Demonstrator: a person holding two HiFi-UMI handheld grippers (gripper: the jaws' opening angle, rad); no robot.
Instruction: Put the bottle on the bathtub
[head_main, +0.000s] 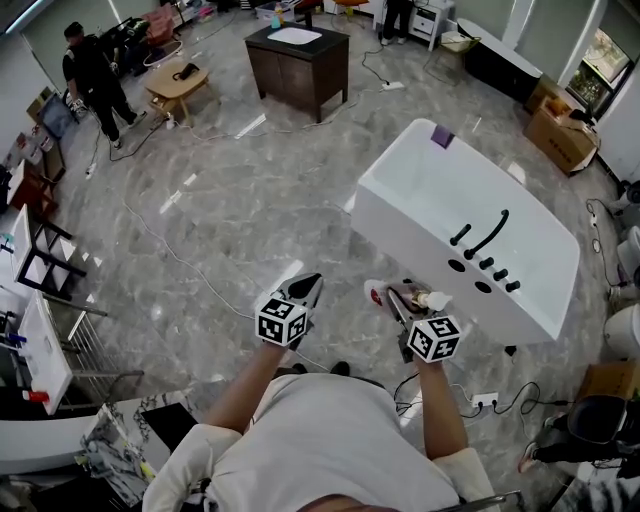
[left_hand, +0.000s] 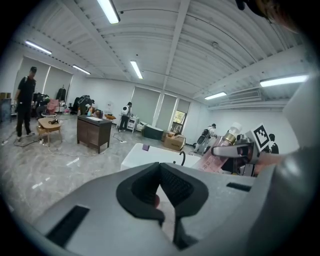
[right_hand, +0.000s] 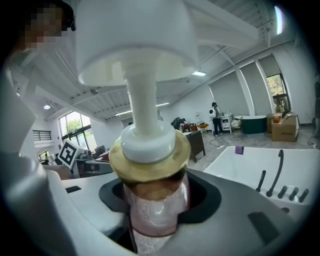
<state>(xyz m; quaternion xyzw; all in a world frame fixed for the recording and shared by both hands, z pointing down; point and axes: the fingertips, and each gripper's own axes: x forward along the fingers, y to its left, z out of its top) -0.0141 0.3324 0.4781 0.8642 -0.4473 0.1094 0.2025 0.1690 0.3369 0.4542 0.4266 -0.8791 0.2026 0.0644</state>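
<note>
The bottle (head_main: 417, 299) has a pink body, a gold collar and a white pump; my right gripper (head_main: 400, 303) is shut on it, holding it beside the near rim of the white bathtub (head_main: 430, 190). In the right gripper view the bottle (right_hand: 152, 210) stands upright between the jaws and fills the middle, with the bathtub (right_hand: 245, 167) to the right behind it. My left gripper (head_main: 306, 291) hovers over the floor left of the tub, shut with nothing in it. In the left gripper view its gripper (left_hand: 161, 175) points toward the bathtub (left_hand: 150, 156), with the bottle (left_hand: 220, 156) at right.
A black faucet (head_main: 488, 237) and knobs sit on the tub's right deck, a purple item (head_main: 442, 135) on its far corner. A dark vanity cabinet (head_main: 297, 65), a person in black (head_main: 95, 75), a low wooden table (head_main: 178, 82) and cardboard boxes (head_main: 562, 135) stand farther off. Cables cross the floor.
</note>
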